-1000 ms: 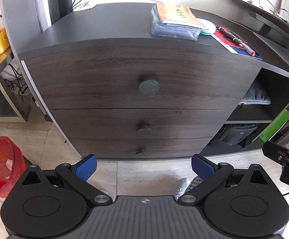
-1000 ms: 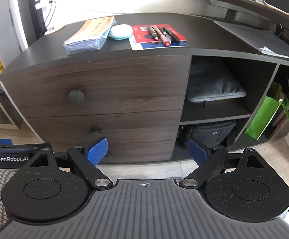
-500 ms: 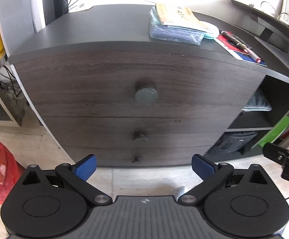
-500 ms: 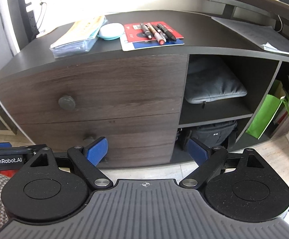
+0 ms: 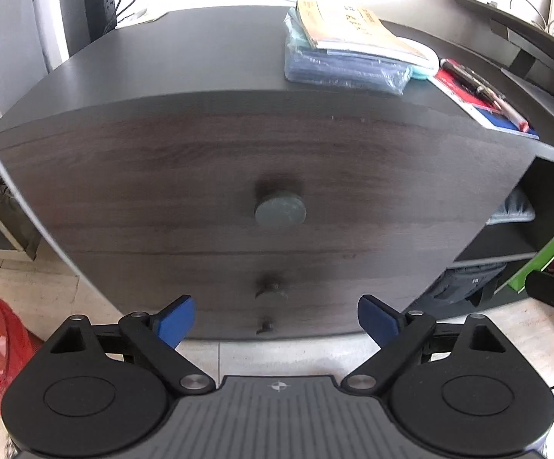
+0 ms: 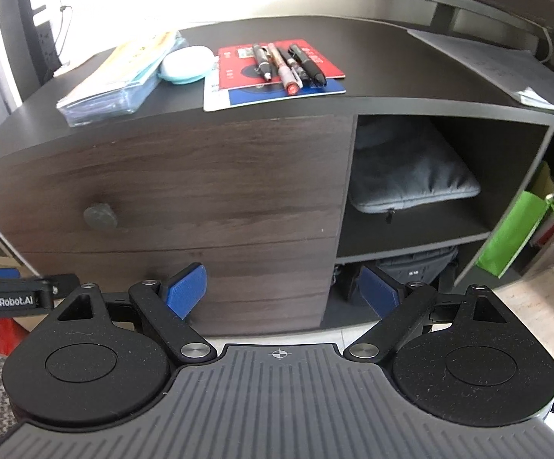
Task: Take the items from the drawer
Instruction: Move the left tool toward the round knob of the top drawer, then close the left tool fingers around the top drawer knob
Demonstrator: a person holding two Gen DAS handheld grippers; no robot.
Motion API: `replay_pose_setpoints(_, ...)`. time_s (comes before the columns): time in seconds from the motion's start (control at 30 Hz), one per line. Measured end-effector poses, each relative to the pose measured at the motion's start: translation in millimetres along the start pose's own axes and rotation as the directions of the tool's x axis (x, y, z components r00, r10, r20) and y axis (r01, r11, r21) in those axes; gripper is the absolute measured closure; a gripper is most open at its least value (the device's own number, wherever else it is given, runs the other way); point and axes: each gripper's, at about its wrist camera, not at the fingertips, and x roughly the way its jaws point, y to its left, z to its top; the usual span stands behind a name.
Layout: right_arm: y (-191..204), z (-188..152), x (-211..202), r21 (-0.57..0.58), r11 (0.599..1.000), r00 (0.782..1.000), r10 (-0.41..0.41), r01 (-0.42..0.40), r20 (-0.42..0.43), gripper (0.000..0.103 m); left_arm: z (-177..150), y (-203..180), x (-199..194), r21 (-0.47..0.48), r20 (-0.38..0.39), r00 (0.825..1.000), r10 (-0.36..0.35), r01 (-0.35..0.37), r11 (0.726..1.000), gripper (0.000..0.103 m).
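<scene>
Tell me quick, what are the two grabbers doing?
Left gripper: open, holding nothing, facing the top drawer's knob.
Right gripper: open, holding nothing.

From my feed the top drawer (image 5: 269,176) front reads as dark wood-grain veneer, matt, with a dull grey round knob (image 5: 280,212) — metal or plastic, I can't quite tell through the blur. The cabinet top (image 5: 200,65) is smooth matt black board. My left gripper (image 5: 275,321) has blue, finely ribbed pads on matt black plastic links with shiny metal pivots; the right gripper (image 6: 281,290) looks the same. A glossy clear plastic sleeve (image 6: 112,88) holds paper booklets. The grey pouch (image 6: 410,176) is soft cloth — the floor (image 5: 277,355) polished pale stone.
</scene>
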Motion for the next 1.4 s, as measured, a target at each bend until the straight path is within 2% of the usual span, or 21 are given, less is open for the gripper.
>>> replay_pose_setpoints(0.27, -19, 20, 38, 0.011, 0.999, 0.998, 0.046, -0.046, -0.033, 0.012, 23, 1, 28, -0.023, 0.02, 0.999, 0.032, -0.032, 0.999, 0.021)
replay_pose_setpoints(0.6, -31, 43, 78, -0.033, 0.998, 0.997, 0.051, -0.052, -0.053, 0.012, 48, 7, 66, -0.068, -0.025, 0.999, 0.023, -0.025, 0.997, 0.024)
replay_pose_setpoints(0.9, -35, 50, 103, -0.051, 0.997, 0.996, 0.051, -0.054, -0.07, 0.012, 62, 7, 80, -0.055, -0.033, 0.999, 0.025, -0.026, 0.998, 0.04)
replay_pose_setpoints(1.0, -37, 53, 110, -0.063, 0.996, 0.996, 0.056, -0.06, -0.069, 0.012, 65, 8, 83, -0.055, -0.038, 0.999, 0.02, -0.022, 0.998, 0.041)
replay_pose_setpoints(1.1, -39, 56, 114, -0.09, 0.993, 0.996, 0.065, -0.07, -0.061, 0.012, 67, 7, 84, -0.045, -0.037, 0.999, 0.004, -0.006, 0.999, 0.05)
replay_pose_setpoints(1.13, -40, 57, 115, -0.1, 0.992, 0.996, 0.067, -0.073, -0.056, 0.012, 68, 7, 84, -0.041, -0.037, 0.999, -0.006, 0.004, 0.999, 0.057)
replay_pose_setpoints(1.17, -40, 59, 116, -0.108, 0.991, 0.996, 0.068, -0.074, -0.053, 0.012, 68, 6, 84, -0.037, -0.036, 0.999, -0.009, 0.008, 0.999, 0.06)
replay_pose_setpoints(1.4, -46, 66, 121, -0.143, 0.985, 0.995, 0.097, -0.099, -0.021, 0.012, 71, 3, 83, -0.021, -0.03, 1.0, -0.003, 0.002, 1.0, 0.061)
